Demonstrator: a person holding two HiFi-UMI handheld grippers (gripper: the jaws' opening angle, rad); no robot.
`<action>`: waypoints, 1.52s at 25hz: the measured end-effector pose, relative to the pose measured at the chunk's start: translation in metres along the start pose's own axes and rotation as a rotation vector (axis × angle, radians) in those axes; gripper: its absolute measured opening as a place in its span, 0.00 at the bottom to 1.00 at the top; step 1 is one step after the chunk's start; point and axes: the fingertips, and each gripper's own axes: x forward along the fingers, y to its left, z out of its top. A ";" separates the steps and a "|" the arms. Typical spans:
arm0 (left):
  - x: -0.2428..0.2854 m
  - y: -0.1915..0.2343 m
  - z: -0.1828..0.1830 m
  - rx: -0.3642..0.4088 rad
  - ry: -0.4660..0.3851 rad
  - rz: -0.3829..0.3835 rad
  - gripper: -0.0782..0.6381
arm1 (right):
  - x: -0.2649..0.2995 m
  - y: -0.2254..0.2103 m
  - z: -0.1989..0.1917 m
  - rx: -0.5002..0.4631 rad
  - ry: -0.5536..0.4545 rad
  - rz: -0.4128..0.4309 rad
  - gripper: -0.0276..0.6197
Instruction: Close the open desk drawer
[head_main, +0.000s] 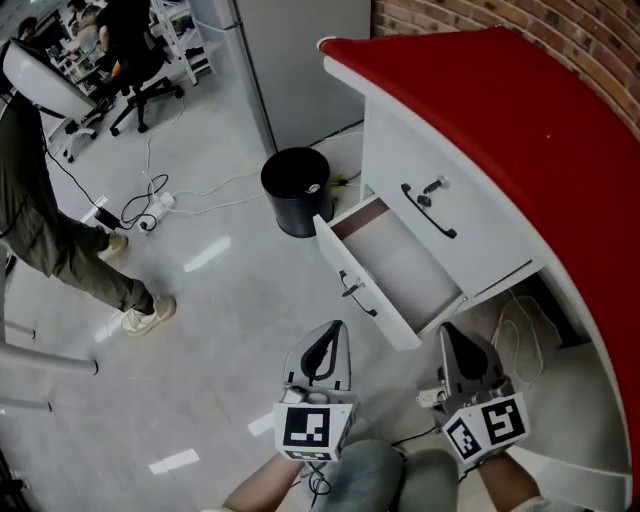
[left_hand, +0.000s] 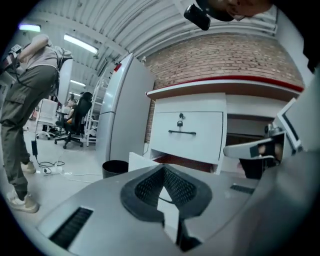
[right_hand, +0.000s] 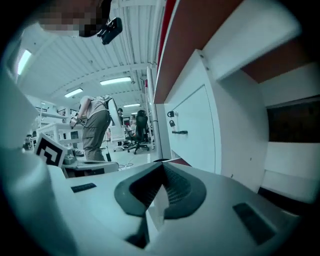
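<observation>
One red-topped white bench (head_main: 480, 90) against brick wall. Lower drawer (head_main: 400, 270) of bench pulled fully out over floor; upper drawer (head_main: 450, 200) above it closed. Black bin (head_main: 295, 190) on floor near open drawer's far corner. Left gripper (head_main: 336, 328) and right gripper (head_main: 449, 334) near drawer's front, apart from it. Fingers of both pressed together, tips meeting, gripping nothing.

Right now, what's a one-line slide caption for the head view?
Lower drawer of the red-topped desk stands open and empty; left tool and right tool, both shut, hover short of it.
</observation>
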 end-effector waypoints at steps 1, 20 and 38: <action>0.007 0.001 -0.017 0.005 -0.008 -0.017 0.12 | 0.004 -0.003 -0.008 -0.016 -0.017 0.016 0.04; 0.073 -0.012 -0.072 0.059 -0.049 -0.233 0.12 | -0.009 -0.035 -0.050 -0.062 -0.062 -0.035 0.04; 0.079 -0.027 -0.081 0.099 -0.047 -0.423 0.21 | -0.020 -0.032 -0.045 -0.067 -0.082 -0.045 0.04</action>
